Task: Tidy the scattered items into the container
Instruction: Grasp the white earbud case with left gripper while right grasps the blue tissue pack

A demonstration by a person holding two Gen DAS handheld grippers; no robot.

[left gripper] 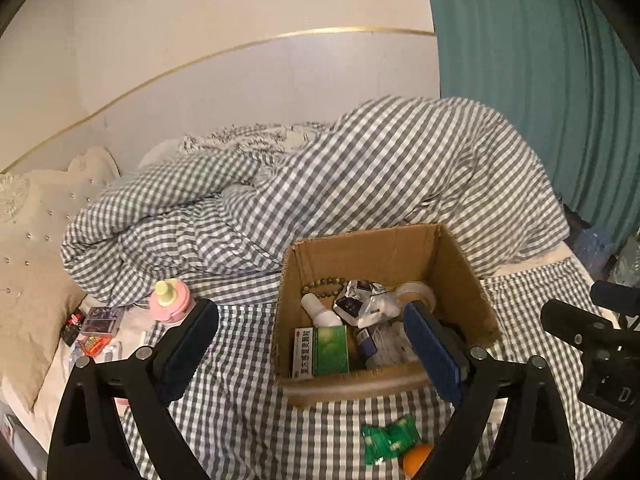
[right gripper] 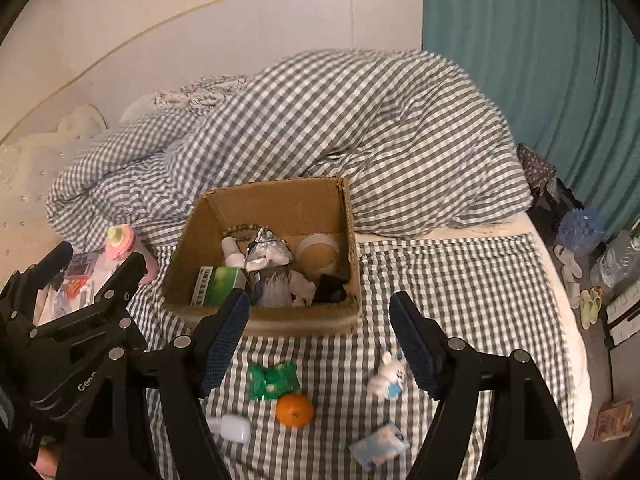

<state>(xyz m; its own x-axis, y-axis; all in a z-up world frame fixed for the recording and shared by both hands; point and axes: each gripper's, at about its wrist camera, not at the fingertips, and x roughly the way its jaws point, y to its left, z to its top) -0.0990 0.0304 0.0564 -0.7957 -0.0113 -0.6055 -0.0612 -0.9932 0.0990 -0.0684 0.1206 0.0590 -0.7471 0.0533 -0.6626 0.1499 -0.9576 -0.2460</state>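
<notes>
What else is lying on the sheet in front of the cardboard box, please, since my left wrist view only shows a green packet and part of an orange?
Observer: The right wrist view shows a small white bunny figure right of the green packet, on the checked sheet.
Operator: Thank you. Is there anything nearer than the orange?
Observer: Yes, a white earbud case lies to the left of the orange and a little nearer.
Operator: And on the right side?
Observer: A light blue tissue pack lies nearest the camera, below the bunny figure.
Operator: Is the right gripper holding anything?
Observer: No, the right gripper is open and empty above those items, short of the cardboard box.
</notes>
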